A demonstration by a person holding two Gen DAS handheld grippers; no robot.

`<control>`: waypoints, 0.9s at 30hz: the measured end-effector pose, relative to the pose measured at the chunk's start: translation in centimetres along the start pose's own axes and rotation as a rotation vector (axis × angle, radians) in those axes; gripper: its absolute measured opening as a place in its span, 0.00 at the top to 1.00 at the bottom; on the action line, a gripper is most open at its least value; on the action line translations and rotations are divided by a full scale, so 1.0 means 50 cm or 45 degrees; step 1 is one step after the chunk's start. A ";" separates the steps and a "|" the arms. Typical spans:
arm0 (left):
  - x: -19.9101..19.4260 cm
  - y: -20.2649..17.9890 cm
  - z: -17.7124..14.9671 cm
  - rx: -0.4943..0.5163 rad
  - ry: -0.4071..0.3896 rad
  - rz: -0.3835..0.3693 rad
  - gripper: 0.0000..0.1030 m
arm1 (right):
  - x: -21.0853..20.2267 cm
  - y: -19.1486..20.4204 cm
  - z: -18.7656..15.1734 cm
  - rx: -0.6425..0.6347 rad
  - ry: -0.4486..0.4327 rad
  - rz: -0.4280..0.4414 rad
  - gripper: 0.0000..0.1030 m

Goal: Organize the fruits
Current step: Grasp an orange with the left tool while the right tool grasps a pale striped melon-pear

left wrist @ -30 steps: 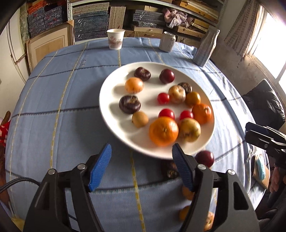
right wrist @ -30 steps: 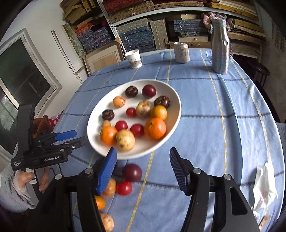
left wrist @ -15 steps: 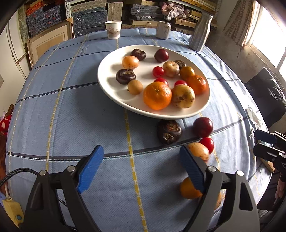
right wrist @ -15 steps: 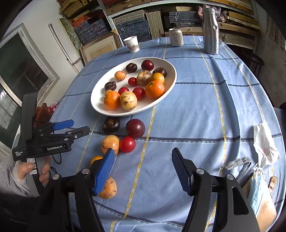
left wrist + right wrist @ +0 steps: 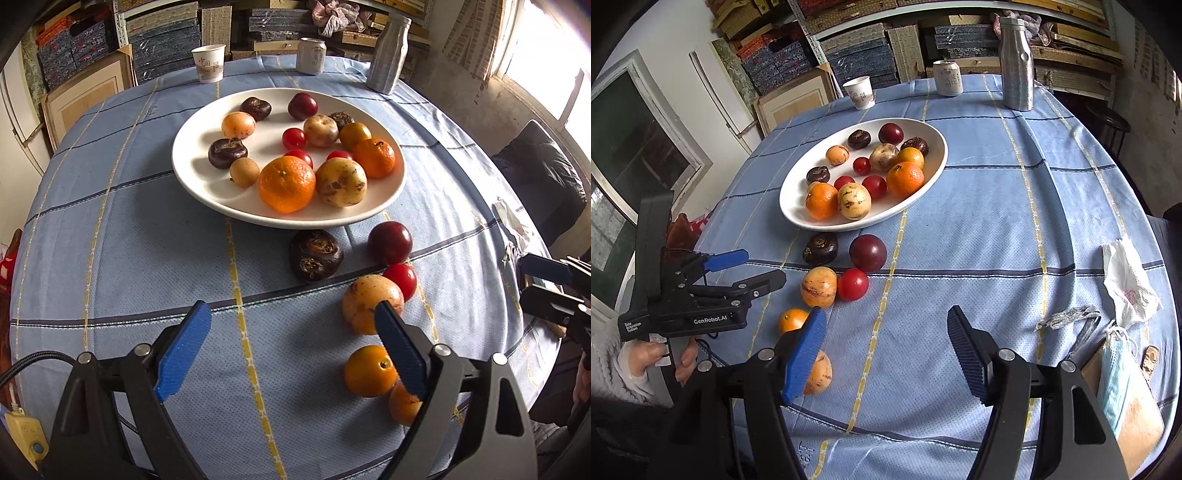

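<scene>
A white oval plate (image 5: 195,177) (image 5: 938,162) holds several fruits: oranges, tomatoes, dark plums, brown-skinned fruits. Loose fruits lie on the blue cloth in front of it: a dark wrinkled fruit (image 5: 315,256) (image 5: 820,248), a dark red plum (image 5: 390,242) (image 5: 868,253), a red tomato (image 5: 400,278) (image 5: 853,284), a yellow speckled fruit (image 5: 369,302) (image 5: 819,287) and small oranges (image 5: 369,371) (image 5: 792,319). My left gripper (image 5: 291,347) is open and empty, near the table's front edge. My right gripper (image 5: 886,354) is open and empty, right of the loose fruits.
A paper cup (image 5: 208,62) (image 5: 860,92), a can (image 5: 311,55) (image 5: 948,77) and a metal bottle (image 5: 388,55) (image 5: 1017,62) stand at the table's far edge. A crumpled tissue (image 5: 1128,280), a face mask (image 5: 1115,373) and a foil scrap (image 5: 1067,317) lie at the right.
Both grippers have pulled back from the plate toward the table's front edge, so the loose fruits in front of the plate now show. Both stay open and empty.
</scene>
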State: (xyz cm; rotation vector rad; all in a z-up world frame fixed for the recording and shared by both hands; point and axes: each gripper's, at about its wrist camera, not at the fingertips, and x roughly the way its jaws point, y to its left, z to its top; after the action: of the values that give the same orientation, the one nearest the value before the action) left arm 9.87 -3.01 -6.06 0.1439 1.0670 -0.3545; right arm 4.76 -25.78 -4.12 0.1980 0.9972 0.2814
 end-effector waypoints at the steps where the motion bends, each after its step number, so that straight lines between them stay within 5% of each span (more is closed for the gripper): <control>1: 0.001 -0.003 -0.001 0.004 0.004 -0.002 0.15 | -0.001 -0.001 -0.001 0.001 -0.001 -0.002 0.33; 27: 0.024 -0.045 -0.055 0.130 0.095 -0.102 0.17 | -0.001 -0.028 -0.029 0.076 0.046 -0.015 0.32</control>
State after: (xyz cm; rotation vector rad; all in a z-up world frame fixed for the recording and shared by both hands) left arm 7.30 -4.57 -8.32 0.2077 1.1311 -0.4793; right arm 3.71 -27.09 -5.23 0.2417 1.0430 0.2452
